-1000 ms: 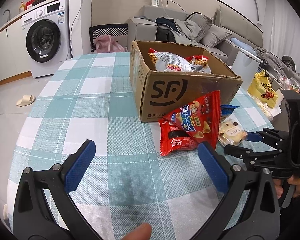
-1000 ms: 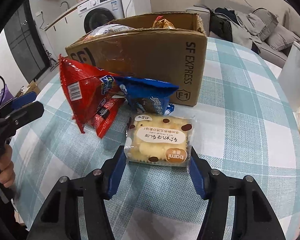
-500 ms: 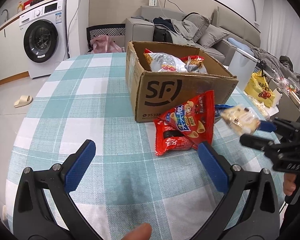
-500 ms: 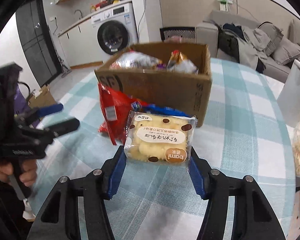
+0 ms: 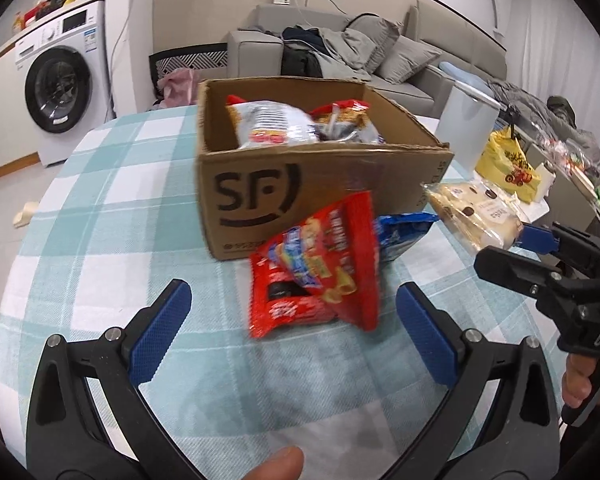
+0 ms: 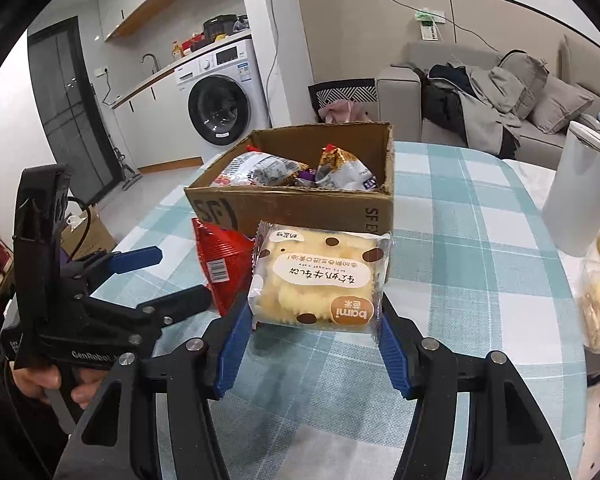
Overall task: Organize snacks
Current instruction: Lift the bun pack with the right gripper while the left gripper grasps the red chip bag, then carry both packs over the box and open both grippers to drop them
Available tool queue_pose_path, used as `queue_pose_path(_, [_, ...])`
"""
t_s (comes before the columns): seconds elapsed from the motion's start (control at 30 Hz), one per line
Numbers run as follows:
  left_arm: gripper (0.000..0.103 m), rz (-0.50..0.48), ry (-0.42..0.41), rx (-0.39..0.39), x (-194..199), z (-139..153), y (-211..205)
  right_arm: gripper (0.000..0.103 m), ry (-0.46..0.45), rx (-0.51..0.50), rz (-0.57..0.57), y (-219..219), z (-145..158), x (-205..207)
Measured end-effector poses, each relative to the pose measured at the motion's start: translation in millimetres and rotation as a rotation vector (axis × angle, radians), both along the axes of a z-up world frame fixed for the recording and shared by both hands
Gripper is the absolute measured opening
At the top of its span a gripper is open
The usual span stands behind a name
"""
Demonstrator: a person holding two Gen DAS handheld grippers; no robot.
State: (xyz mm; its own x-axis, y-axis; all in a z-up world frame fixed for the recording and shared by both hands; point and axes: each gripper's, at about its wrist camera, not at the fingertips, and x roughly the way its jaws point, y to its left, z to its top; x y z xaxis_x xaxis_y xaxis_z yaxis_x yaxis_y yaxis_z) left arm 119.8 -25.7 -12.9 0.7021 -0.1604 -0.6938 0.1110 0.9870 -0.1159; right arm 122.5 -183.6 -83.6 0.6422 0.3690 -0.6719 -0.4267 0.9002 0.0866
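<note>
My right gripper (image 6: 314,344) is shut on a clear-wrapped yellow cake packet (image 6: 318,278) and holds it in the air in front of the open cardboard box (image 6: 300,206). The packet (image 5: 474,214) and right gripper (image 5: 540,256) also show at the right of the left wrist view. The box (image 5: 300,192) holds several snack bags. A red snack bag (image 5: 320,272) and a blue packet (image 5: 400,232) lie on the table against the box front. My left gripper (image 5: 290,326) is open and empty, just short of the red bag.
The table has a teal checked cloth (image 5: 100,208). A white container (image 6: 580,188) stands at the right edge, with a yellow bag (image 5: 508,164) and more packets beyond. A sofa and a washing machine (image 5: 56,88) stand behind the table.
My right gripper has lifted the cake packet off the table and raised it toward the box. My left gripper has moved forward, closer to the red bag.
</note>
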Motion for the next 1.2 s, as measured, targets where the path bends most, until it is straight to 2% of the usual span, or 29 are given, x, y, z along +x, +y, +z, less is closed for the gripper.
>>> queue_pose_path(0.13, [0.102, -0.005, 0.031, 0.040, 15.4, -7.8, -18.2, 0.060, 0.002, 0.012, -0.012, -6.0, 2.3, 1.7])
queue_pose_path(0.23, [0.092, -0.002, 0.036, 0.070, 25.9, -13.1, -26.1, 0.060, 0.000, 0.014, -0.017, -9.4, 3.4, 1.7])
queue_pose_path(0.3, [0.072, -0.006, 0.055, 0.083, 31.8, -16.7, -29.9, 0.060, 0.001, 0.018, -0.021, -11.3, 3.9, 2.6])
queue_pose_path(0.33, [0.067, -0.011, 0.061, 0.084, 34.2, -18.2, -31.2, 0.060, 0.001, 0.018, -0.021, -11.7, 3.9, 3.3])
queue_pose_path(0.4, [0.043, -0.018, 0.072, 0.076, 36.9, -20.6, -32.3, 0.060, 0.000, 0.022, -0.023, -13.5, 4.9, 2.7])
queue_pose_path(0.5, [0.031, -0.028, 0.056, 0.060, 34.2, -19.9, -32.0, 0.060, 0.000, 0.022, -0.025, -15.1, 5.7, 2.4])
queue_pose_path(0.6, [0.027, -0.043, 0.045, 0.038, 29.1, -19.5, -29.9, 0.060, -0.001, 0.020, -0.026, -16.0, 6.2, 2.2])
queue_pose_path(0.93, [0.026, -0.030, -0.023, -0.016, -4.2, -4.2, -8.1, 0.060, -0.002, 0.023, -0.021, -12.9, 6.0, 1.8])
queue_pose_path(1.2, [0.026, -0.020, -0.083, -0.049, -25.0, 22.7, 9.2, 0.060, -0.019, 0.040, -0.014, -10.5, 8.5, -0.1])
